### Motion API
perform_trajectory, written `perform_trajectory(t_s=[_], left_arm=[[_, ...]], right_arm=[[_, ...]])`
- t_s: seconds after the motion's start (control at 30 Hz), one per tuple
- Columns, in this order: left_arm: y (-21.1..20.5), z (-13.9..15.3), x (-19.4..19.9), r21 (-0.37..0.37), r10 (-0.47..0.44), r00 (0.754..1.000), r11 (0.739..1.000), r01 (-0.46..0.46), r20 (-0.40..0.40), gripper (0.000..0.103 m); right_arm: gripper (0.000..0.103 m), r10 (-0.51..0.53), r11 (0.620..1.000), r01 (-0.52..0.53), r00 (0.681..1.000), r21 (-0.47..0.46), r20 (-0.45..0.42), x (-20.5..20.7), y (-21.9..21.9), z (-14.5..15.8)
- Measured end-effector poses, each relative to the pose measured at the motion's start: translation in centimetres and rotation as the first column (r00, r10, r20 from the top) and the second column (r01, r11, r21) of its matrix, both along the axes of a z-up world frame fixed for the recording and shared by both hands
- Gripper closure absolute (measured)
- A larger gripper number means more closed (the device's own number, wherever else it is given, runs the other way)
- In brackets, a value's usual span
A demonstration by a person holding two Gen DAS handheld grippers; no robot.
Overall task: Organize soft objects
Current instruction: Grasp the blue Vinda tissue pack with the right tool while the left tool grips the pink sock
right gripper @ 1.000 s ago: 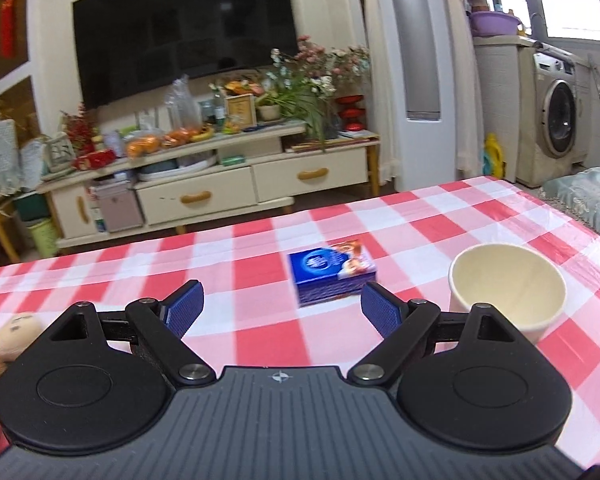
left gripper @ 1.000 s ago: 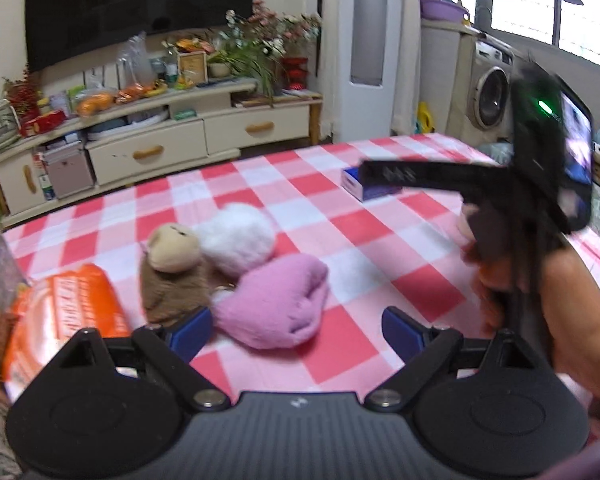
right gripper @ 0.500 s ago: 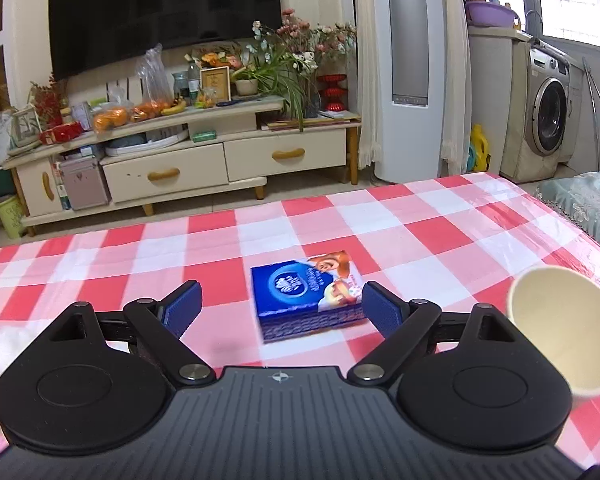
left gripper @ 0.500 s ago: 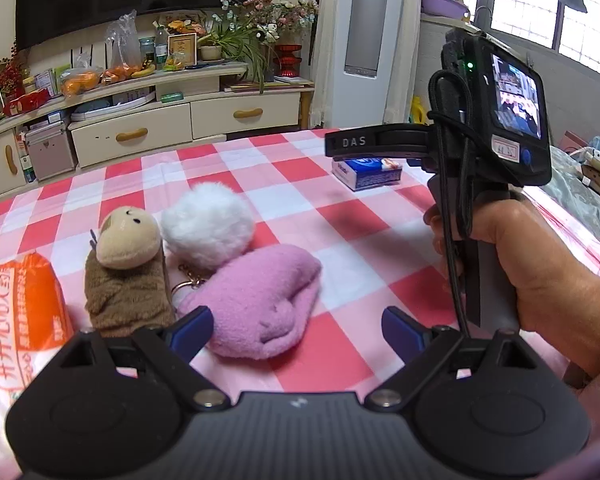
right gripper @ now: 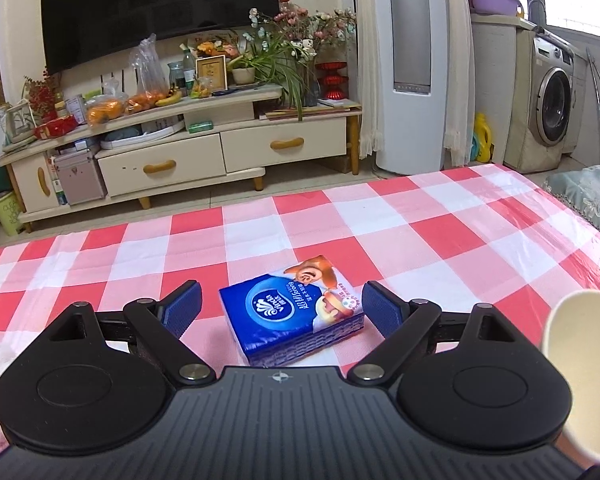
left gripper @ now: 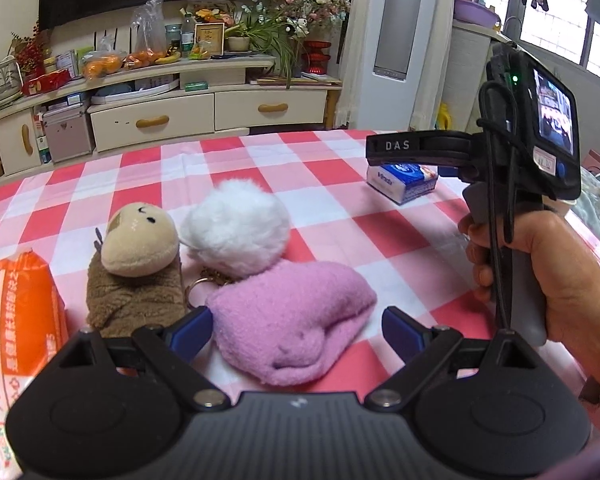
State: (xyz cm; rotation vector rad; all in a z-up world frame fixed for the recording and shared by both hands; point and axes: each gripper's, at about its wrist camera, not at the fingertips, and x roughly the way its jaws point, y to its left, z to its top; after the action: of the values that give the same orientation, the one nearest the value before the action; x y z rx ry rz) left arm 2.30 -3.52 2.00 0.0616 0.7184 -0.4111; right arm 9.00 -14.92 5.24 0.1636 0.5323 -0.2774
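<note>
My left tongs (left gripper: 296, 326) stand spread wide and hold nothing; the pink plush (left gripper: 294, 322) lies between the two blue pads, which I judge do not press on it. My right tongs (right gripper: 278, 310) are also spread and empty, with the blue tissue pack (right gripper: 294, 314) lying on the worktop (right gripper: 420, 220) between their pads.

The soft things sit in one group on the checked cloth: the pink plush in front, the white pompom (left gripper: 236, 228) behind and touching it, and the brown doll (left gripper: 138, 274) just beside, with a metal key ring (left gripper: 198, 286) between them. An orange packet (left gripper: 16, 320) lies at the left edge.

I think the pink plush is very light and will squash a lot, so the pads must close far before they really hold. I would take it across its thick middle, not at the thin pointed end, which may slip out. The pompom may come along if the ring is joined to it; I cannot tell to which toy it belongs. The tissue pack is soft too, but with slippery film; I would grip its two short sides.
</note>
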Motion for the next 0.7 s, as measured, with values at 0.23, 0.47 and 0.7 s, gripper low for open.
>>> perform_trajectory(t_s=[0.23, 0.47, 0.7], left_arm=[[-0.3, -0.1, 0.7, -0.011, 0.018, 1.000, 1.000, -0.018, -0.008, 0.006], [-0.8, -0.3, 1.2, 0.007, 0.016, 1.000, 1.000, -0.016, -0.008, 0.007], [-1.3, -0.5, 1.2, 0.043, 0.017, 1.000, 0.999, -0.017, -0.002, 0.014]], right_arm=[[0.000, 0.000, 1.000, 0.000, 1.000, -0.011, -0.004, 0.4, -0.3, -0.2], [0.000, 0.024, 1.000, -0.024, 1.000, -0.004, 0.001, 0.6, -0.8, -0.3], [0.000, 0.081, 0.997, -0.081, 0.997, -0.001, 0.008, 0.6, -1.1, -0.5]])
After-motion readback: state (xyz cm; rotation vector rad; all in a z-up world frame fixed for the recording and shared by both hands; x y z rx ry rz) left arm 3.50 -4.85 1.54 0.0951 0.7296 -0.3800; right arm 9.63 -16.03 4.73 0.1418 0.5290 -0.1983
